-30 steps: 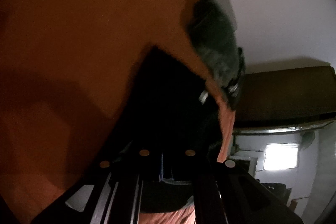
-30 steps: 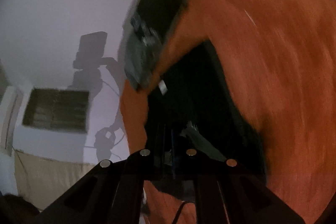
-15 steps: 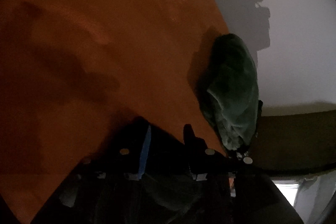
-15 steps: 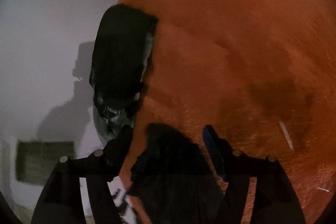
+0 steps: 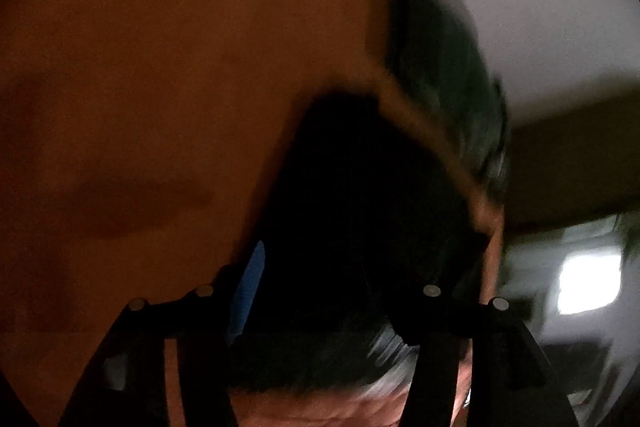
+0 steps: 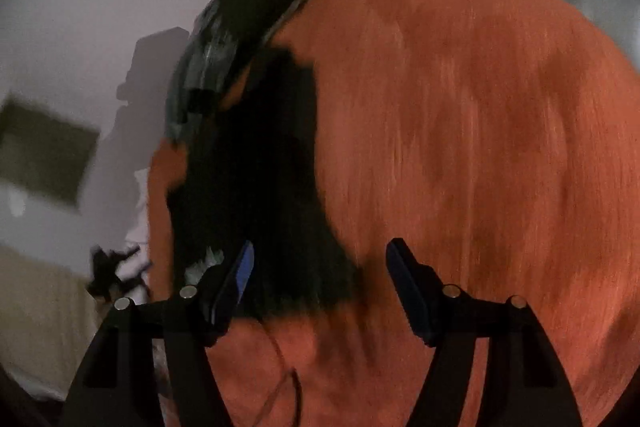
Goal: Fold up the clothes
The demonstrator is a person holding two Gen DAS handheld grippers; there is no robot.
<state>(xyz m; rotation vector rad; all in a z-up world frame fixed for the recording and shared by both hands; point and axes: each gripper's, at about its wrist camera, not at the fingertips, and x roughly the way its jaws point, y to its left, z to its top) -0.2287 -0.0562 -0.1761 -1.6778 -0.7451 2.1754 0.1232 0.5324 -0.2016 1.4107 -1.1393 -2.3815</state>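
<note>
The orange blanket looked fuzzy, matt cloth. The black garment was dull fabric. The gripper was matt black plastic with blue pads.

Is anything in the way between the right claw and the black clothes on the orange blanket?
Nothing visible is. The right claw is open, its jaws just spread apart, right over the black garment lying on the orange blanket. The picture is blurry, though.

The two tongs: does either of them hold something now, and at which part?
Nothing is held. The right tongs stand open over the black garment. The left tongs have just been opening; the garment lies between the jaws, ungripped.
</note>
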